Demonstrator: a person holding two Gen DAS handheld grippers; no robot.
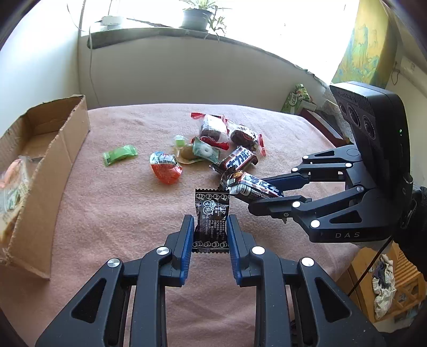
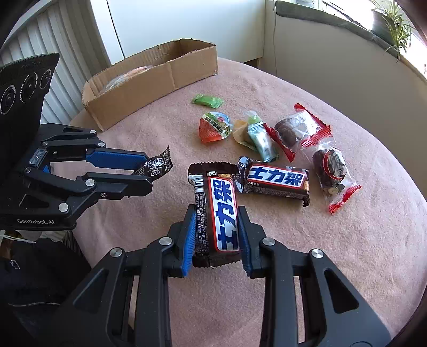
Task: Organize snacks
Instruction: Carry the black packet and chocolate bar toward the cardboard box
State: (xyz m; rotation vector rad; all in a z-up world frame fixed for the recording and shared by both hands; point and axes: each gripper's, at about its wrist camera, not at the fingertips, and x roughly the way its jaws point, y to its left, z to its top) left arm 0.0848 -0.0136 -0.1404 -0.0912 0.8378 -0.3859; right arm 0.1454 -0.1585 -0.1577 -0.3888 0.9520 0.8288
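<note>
My left gripper [image 1: 210, 221] is shut on a small black candy packet [image 1: 211, 213], held above the pink tablecloth; it also shows in the right wrist view [image 2: 157, 166]. My right gripper [image 2: 216, 213] is shut on a brown Snickers bar [image 2: 222, 211], also visible in the left wrist view [image 1: 252, 186]. A second Snickers bar [image 2: 277, 181] lies on the cloth beside it. Further off lie a green candy [image 2: 207, 101], an orange jelly cup [image 2: 213, 127], a teal mint packet [image 2: 263, 141] and two clear date packets with red ends [image 2: 299, 130] [image 2: 332, 170].
An open cardboard box [image 2: 149, 88] with some snacks inside stands at the table's far left edge; it also shows in the left wrist view [image 1: 50, 170]. A windowsill with potted plants [image 1: 196, 16] runs behind the table. A wooden shelf [image 1: 395, 288] stands beside the table.
</note>
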